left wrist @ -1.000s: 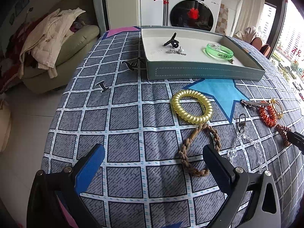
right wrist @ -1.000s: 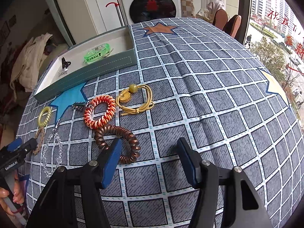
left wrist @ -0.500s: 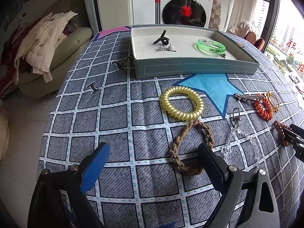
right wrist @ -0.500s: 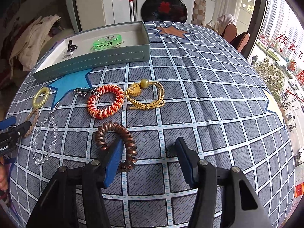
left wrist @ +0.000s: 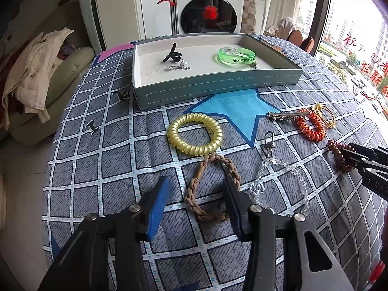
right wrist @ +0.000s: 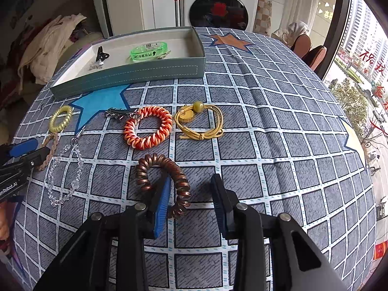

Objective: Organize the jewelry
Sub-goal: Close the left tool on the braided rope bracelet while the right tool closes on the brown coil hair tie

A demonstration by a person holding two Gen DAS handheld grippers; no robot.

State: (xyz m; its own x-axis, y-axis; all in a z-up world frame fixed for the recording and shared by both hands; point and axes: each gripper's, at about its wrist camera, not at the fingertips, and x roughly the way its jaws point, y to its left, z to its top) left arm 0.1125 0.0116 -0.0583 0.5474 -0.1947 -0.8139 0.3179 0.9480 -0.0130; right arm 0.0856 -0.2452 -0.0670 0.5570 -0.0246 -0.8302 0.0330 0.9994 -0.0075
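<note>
My left gripper [left wrist: 196, 189] is open, its fingers on either side of a brown braided bracelet [left wrist: 194, 189] on the checked cloth. My right gripper [right wrist: 191, 189] is open around the right part of a brown coil hair tie [right wrist: 180, 181]. A yellow coil tie [left wrist: 195, 133], a clear bead chain [left wrist: 283, 174], an orange coil tie [right wrist: 148, 127], a metal hair clip [right wrist: 118, 114] and a yellow cord with a bead [right wrist: 198, 121] lie nearby. The grey tray [left wrist: 218, 87] holds a green bracelet [left wrist: 236, 55], a black clip [left wrist: 172, 54] and a small silver piece.
The table drops off at the left toward a sofa with clothes [left wrist: 36, 72]. A washing machine [left wrist: 208, 9] stands behind the tray. Chairs [right wrist: 308, 51] and a window are on the right. Small black shapes [left wrist: 92, 127] mark the cloth left of the tray.
Both grippers have moved forward and down to the cloth and narrowed. The left one now straddles the braided bracelet, the right one the brown coil tie.
</note>
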